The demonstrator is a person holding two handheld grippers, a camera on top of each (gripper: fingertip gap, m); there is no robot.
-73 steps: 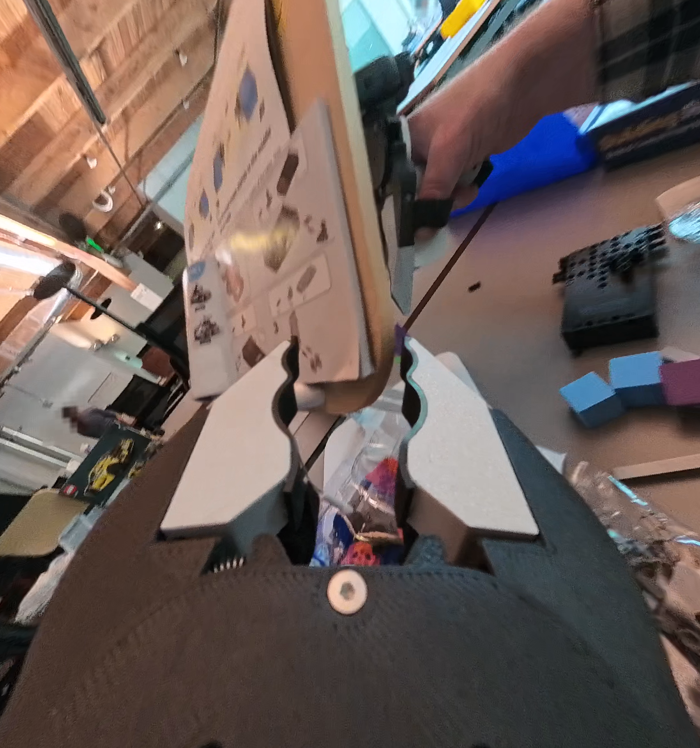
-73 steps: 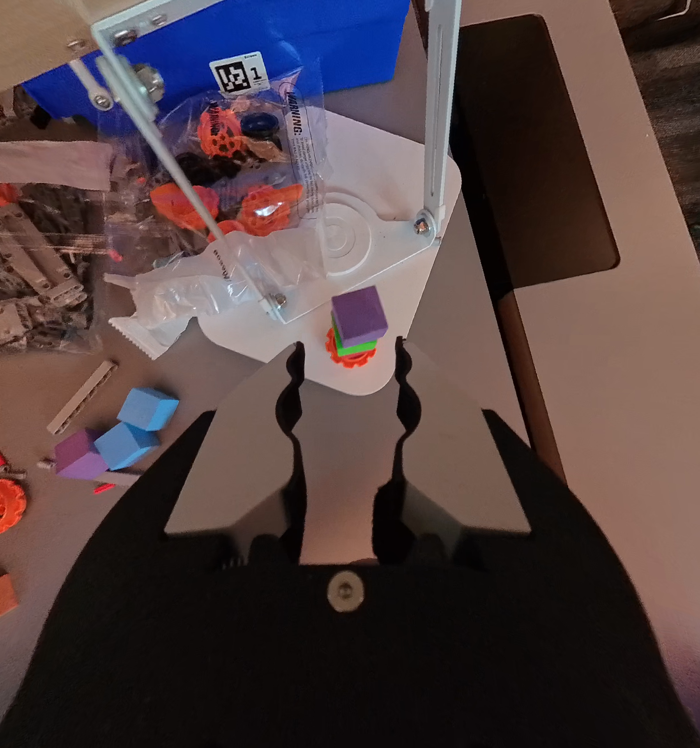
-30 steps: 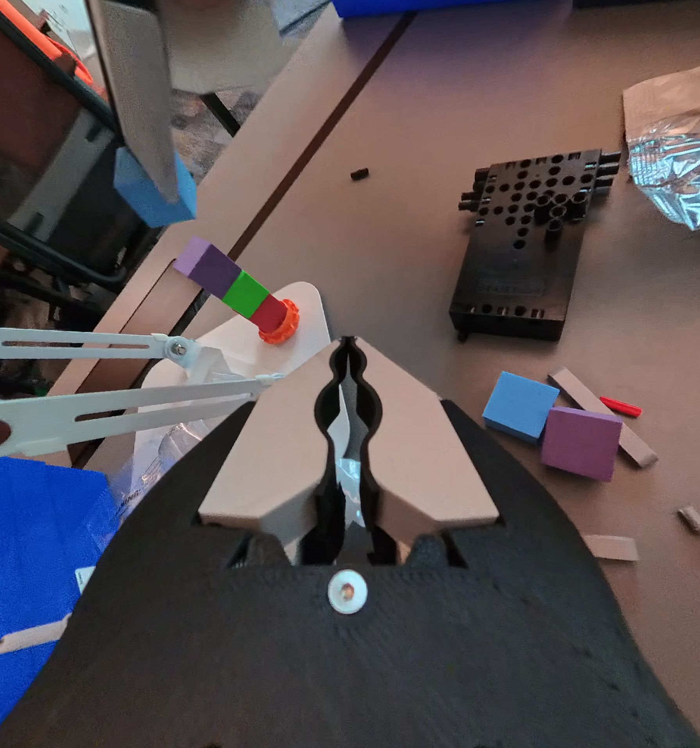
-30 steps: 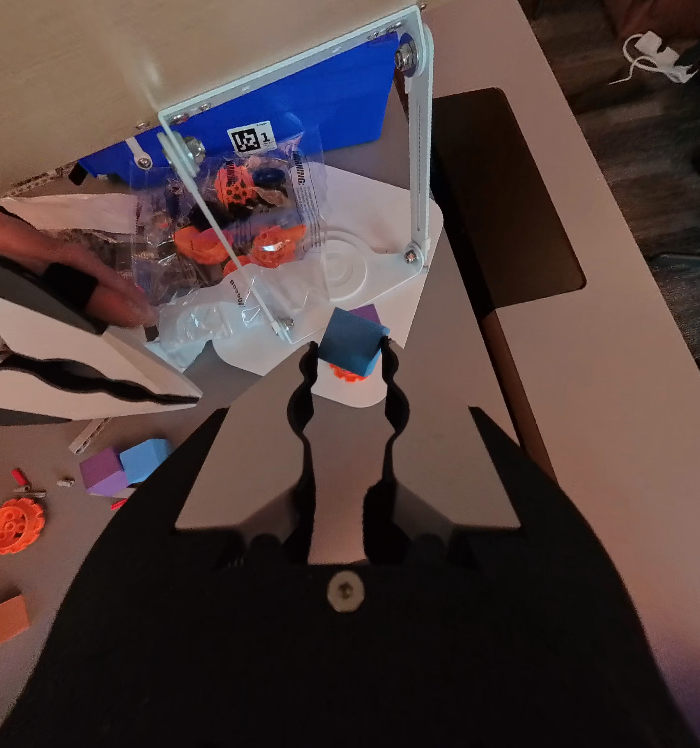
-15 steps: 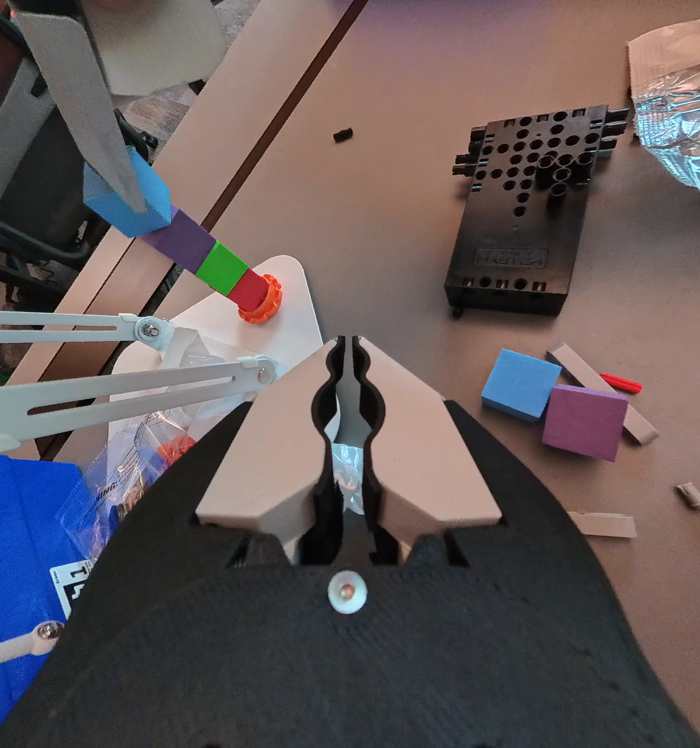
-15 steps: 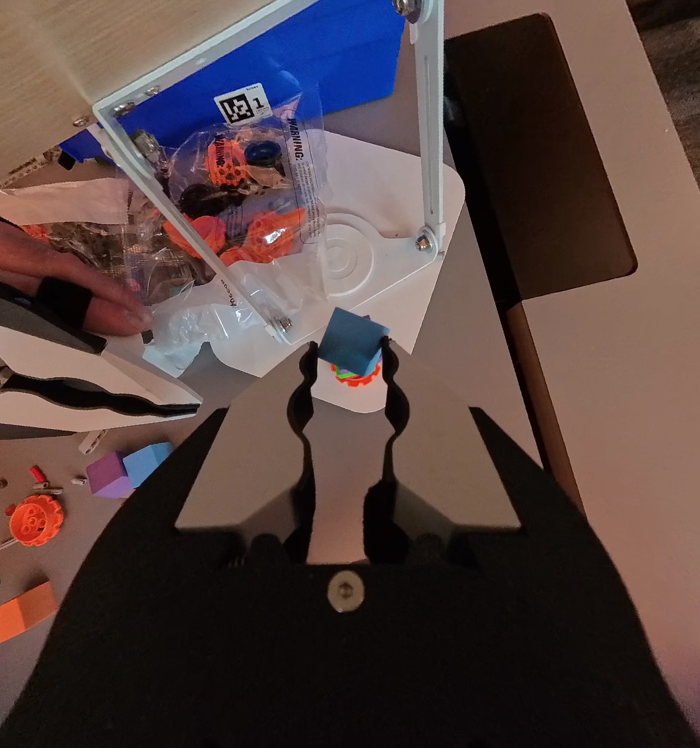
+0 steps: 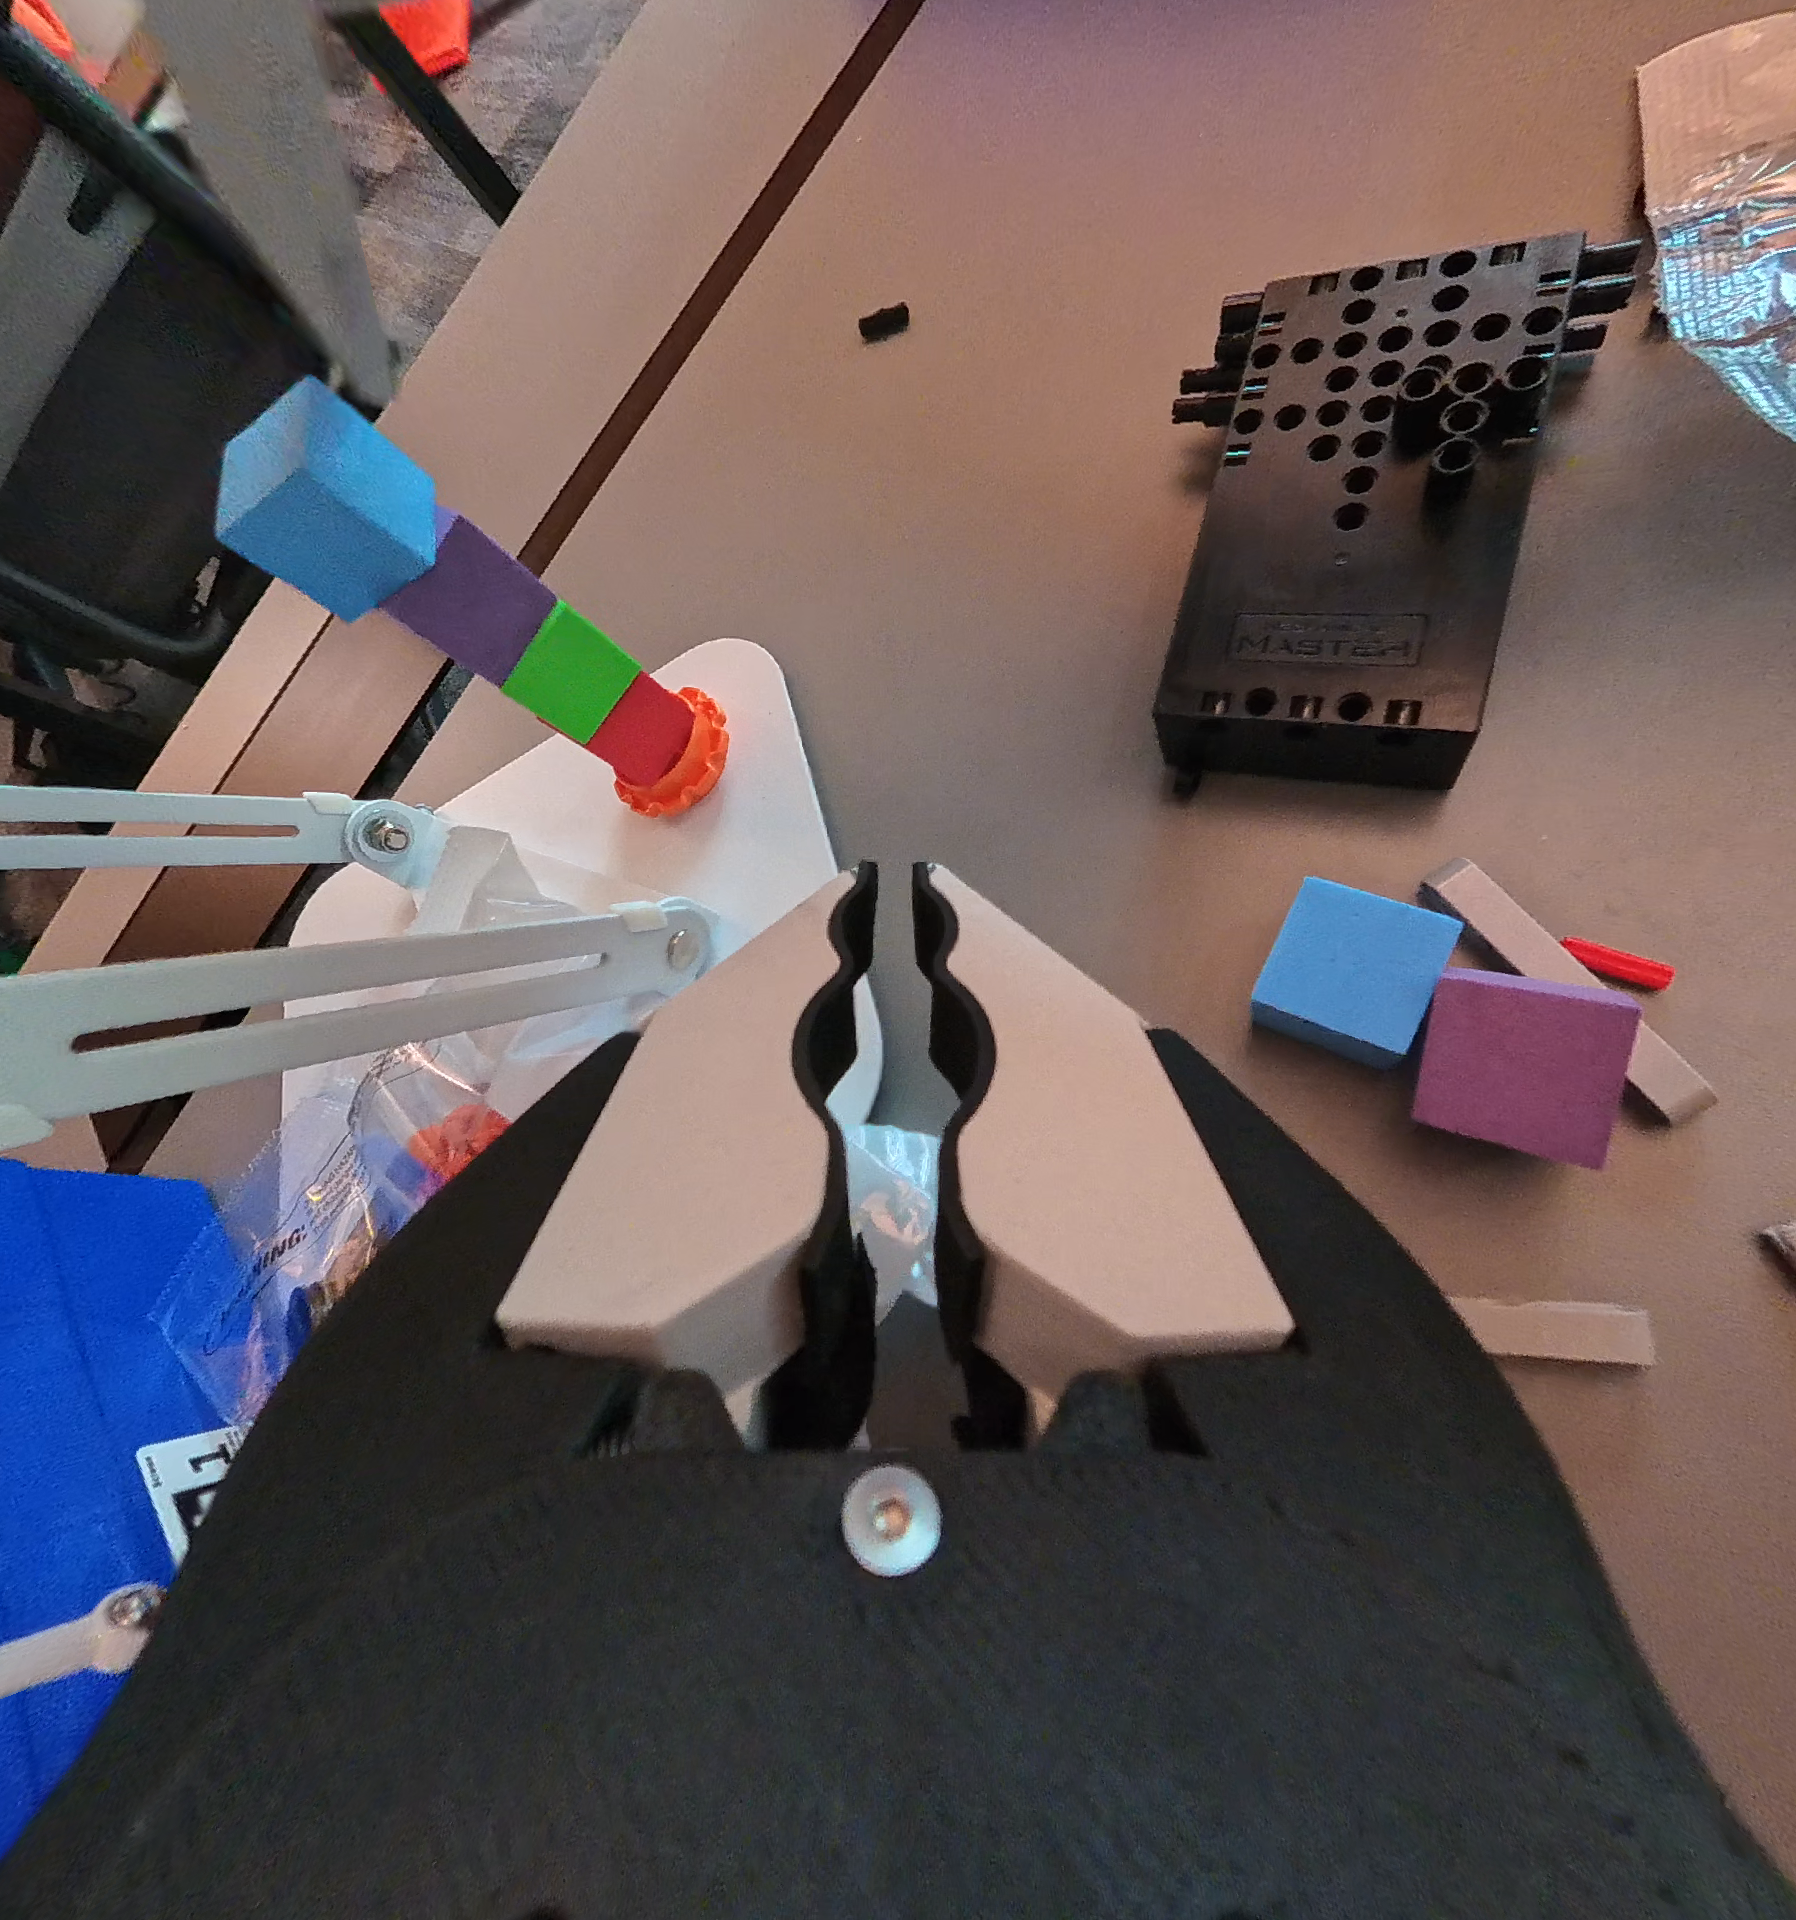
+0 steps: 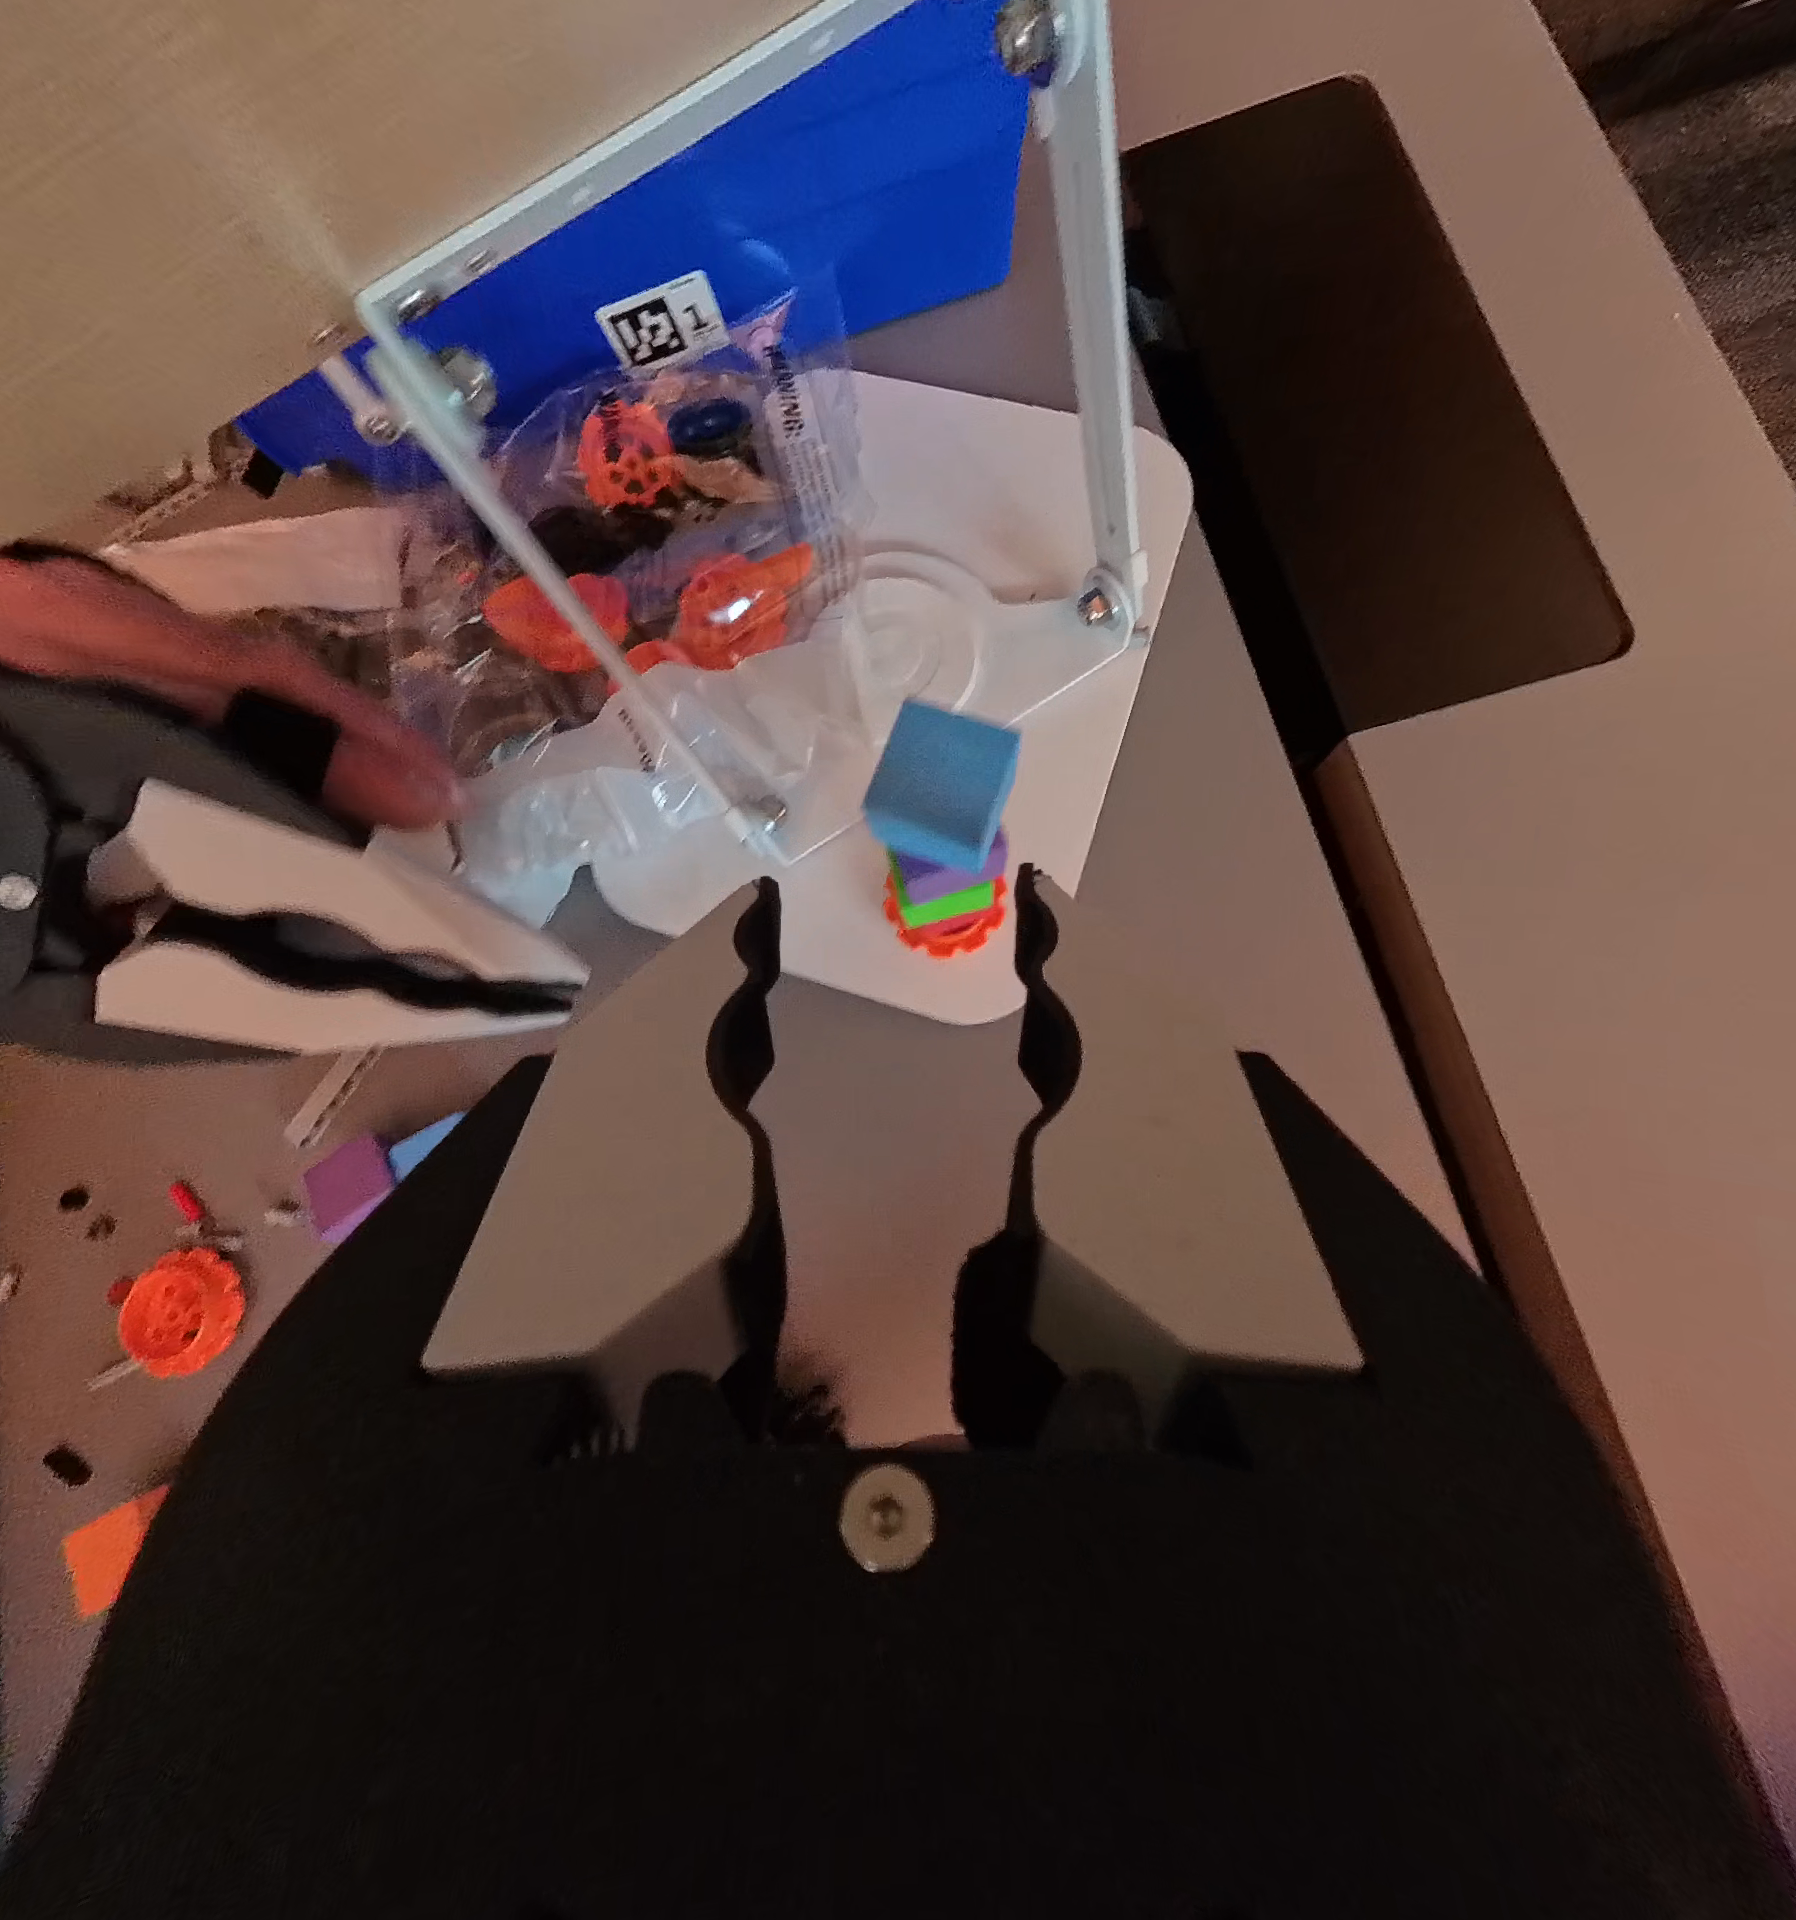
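A tower stands on an orange gear (image 7: 676,769) at the corner of a white stand base (image 7: 759,821): red (image 7: 645,727), green (image 7: 572,670) and purple (image 7: 473,603) cubes, with a blue cube (image 7: 328,499) on top, slightly askew. In the right wrist view the blue cube (image 8: 941,784) tops the tower just beyond my right gripper (image 8: 894,883), which is open, empty and clear of it. My left gripper (image 7: 894,878) is empty, its jaws a narrow slit apart, hovering over the base's near edge and a clear bag. It also shows at the left of the right wrist view (image 8: 561,992).
Loose blue (image 7: 1351,971) and purple (image 7: 1517,1065) cubes lie to the right, by a grey bar (image 7: 1663,1070). A black perforated block (image 7: 1372,499) and foil bag (image 7: 1767,281) lie farther off. White stand arms (image 7: 354,977), a parts bag (image 8: 665,540) and a blue box (image 7: 32,1351) crowd the left. From the left gripper's tips to the orange gear (image 7: 676,769) is close to 10 centimeters.
My right gripper has set the blue cube on the purple one, opened and drawn back. My left gripper has let go of the booklet, swung down over the table and closed.
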